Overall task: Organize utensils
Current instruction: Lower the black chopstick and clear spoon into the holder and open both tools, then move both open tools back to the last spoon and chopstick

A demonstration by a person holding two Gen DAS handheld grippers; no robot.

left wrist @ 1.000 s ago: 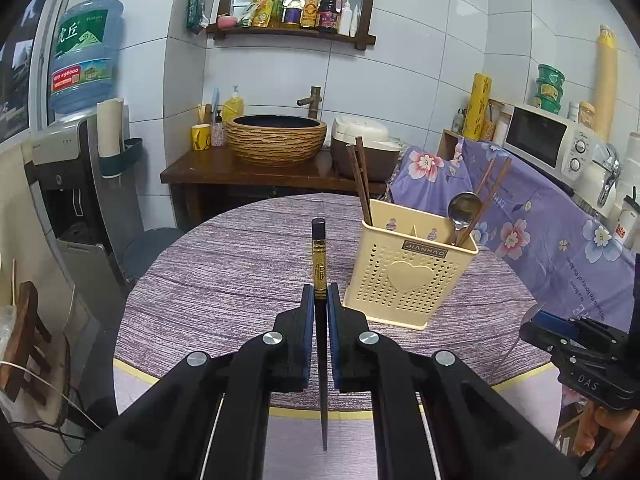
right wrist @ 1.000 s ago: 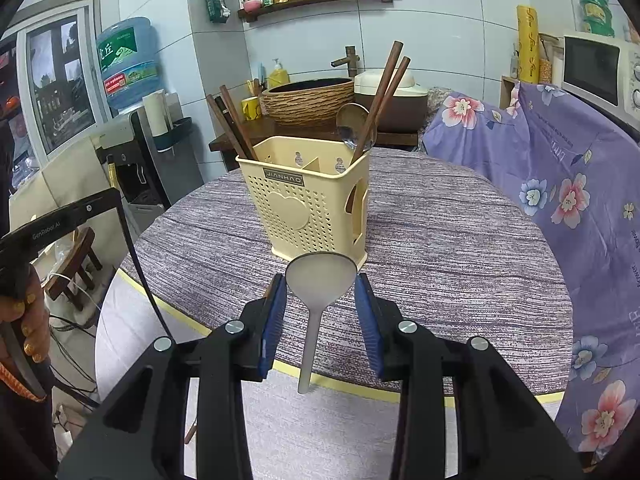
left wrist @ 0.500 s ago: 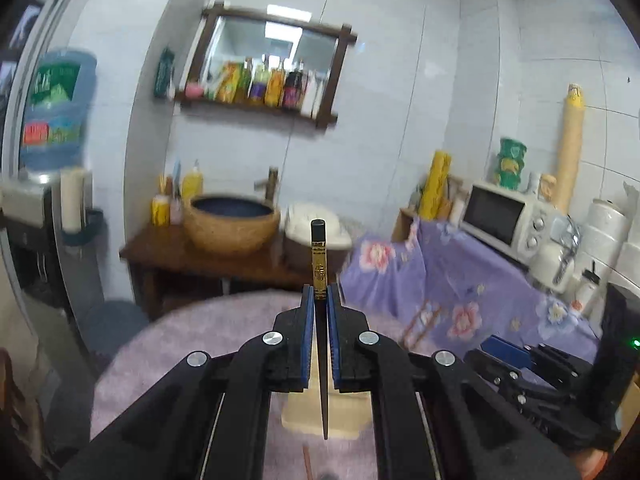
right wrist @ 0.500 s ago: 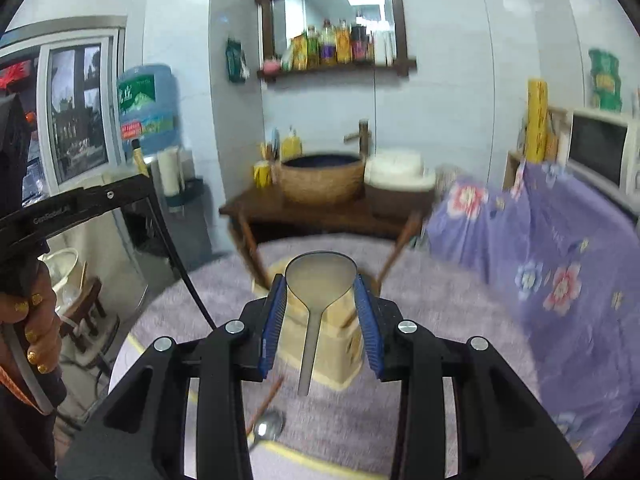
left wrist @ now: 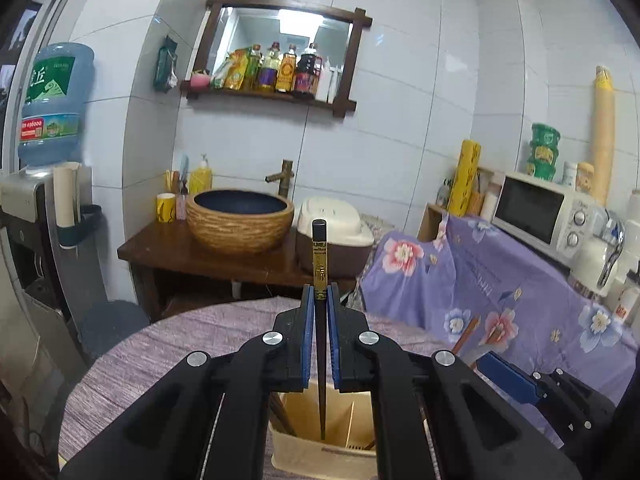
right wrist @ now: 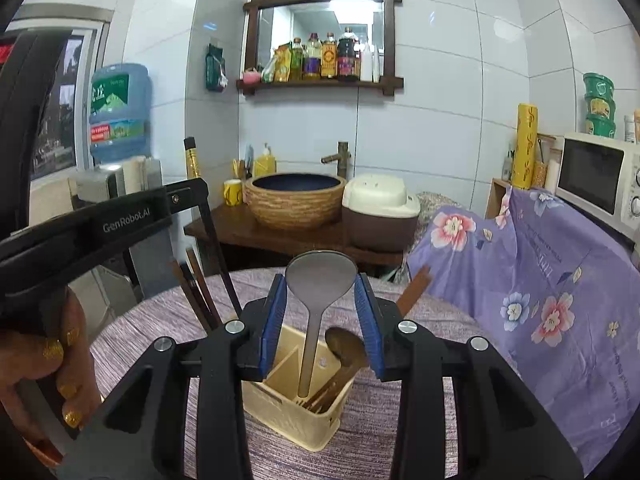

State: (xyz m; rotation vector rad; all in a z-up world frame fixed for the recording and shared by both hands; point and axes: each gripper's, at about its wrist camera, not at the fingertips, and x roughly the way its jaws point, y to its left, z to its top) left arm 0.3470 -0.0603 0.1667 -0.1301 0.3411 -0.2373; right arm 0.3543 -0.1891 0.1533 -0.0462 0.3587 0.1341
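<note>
My left gripper (left wrist: 319, 300) is shut on a dark chopstick (left wrist: 319, 256) with a gold band, held upright, its lower tip over the cream utensil holder (left wrist: 312, 452) directly below. My right gripper (right wrist: 321, 292) is shut on a metal spoon (right wrist: 320, 276), bowl up, its handle pointing down into the holder's (right wrist: 296, 416) right compartment. The holder holds brown chopsticks (right wrist: 200, 296) on its left side and a second spoon (right wrist: 344, 346) on its right. The left gripper with its chopstick also shows at the left of the right wrist view (right wrist: 120, 216).
The holder stands on a round table with a purple striped cloth (right wrist: 420, 432). Behind are a wooden stand with a woven basin (left wrist: 240, 220) and a rice cooker (left wrist: 336, 236), a floral purple cover (left wrist: 500, 300), a microwave (left wrist: 536, 212) and a water dispenser (left wrist: 44, 184).
Both grippers have risen and moved forward over the holder, so it now lies below them. The chopstick and spoon ends now point down into it.
</note>
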